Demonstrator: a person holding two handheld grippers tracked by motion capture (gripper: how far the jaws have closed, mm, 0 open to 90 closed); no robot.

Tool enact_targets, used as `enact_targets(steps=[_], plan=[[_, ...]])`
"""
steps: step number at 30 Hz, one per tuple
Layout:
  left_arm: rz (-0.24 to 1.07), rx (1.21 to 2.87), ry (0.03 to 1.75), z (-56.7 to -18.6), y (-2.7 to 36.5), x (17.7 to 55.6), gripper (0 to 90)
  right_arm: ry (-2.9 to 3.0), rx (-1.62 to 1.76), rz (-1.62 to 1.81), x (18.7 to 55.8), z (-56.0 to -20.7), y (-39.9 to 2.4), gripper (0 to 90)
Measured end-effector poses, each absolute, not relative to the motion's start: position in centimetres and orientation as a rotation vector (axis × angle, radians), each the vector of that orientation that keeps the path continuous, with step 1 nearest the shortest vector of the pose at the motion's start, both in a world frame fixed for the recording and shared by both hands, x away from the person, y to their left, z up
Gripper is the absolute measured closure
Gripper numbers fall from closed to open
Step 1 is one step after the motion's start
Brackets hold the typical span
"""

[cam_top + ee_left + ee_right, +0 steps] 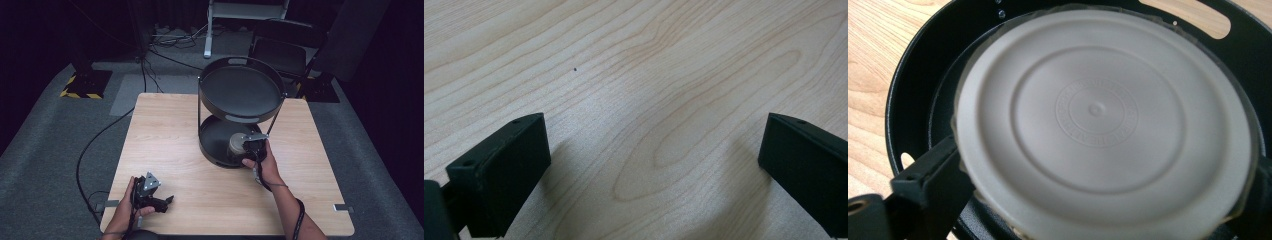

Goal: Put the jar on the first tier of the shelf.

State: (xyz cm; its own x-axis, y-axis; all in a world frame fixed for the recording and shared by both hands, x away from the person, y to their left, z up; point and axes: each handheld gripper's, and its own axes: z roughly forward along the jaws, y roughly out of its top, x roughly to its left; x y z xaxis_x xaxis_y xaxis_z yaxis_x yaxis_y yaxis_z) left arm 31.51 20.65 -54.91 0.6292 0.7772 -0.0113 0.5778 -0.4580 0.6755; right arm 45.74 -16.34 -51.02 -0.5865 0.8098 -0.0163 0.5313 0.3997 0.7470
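A black two-tier tray stand stands at the back middle of the wooden table [165,130]. In its lower tray [209,146] sits a round container [234,146] with a flat grey lid [1098,115]. My right gripper [252,146] reaches in from the front, with its jaws on either side of the container, shut on it. In the right gripper view the lid lies close between the jaws of the right gripper [1098,172], with the lower tray's black wall [913,85] around it. My left gripper [167,201] rests open near the front left edge, over bare wood in the left gripper view [656,120].
The upper tray [239,117] hangs directly over the lower one on thin posts. A black chair [280,50] stands behind the table, with cables on the grey carpet. A cable [85,155] trails off the table's left side.
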Motion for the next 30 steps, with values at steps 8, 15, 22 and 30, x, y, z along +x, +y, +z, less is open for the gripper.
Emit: enact_targets(steps=[8, 15, 22, 30], plan=[[0.397, 2.2, 1.053, -54.9, 20.7, 31.5, 0.0, 2.292, 1.159, 1.02, 45.6, -50.8, -16.4, 2.7], [0.396, 2.199, 1.054, -54.9, 20.7, 31.5, 0.0, 2.318, 1.12, 0.954, 45.3, -50.0, -16.3, 2.7], [0.396, 2.199, 1.054, -54.9, 20.7, 31.5, 0.0, 2.325, 1.059, 0.918, 44.5, -48.4, -16.6, 2.7], [0.395, 2.2, 1.052, -54.9, 20.7, 31.5, 0.0, 2.326, 0.997, 0.875, 43.7, -47.4, -17.7, 2.7]])
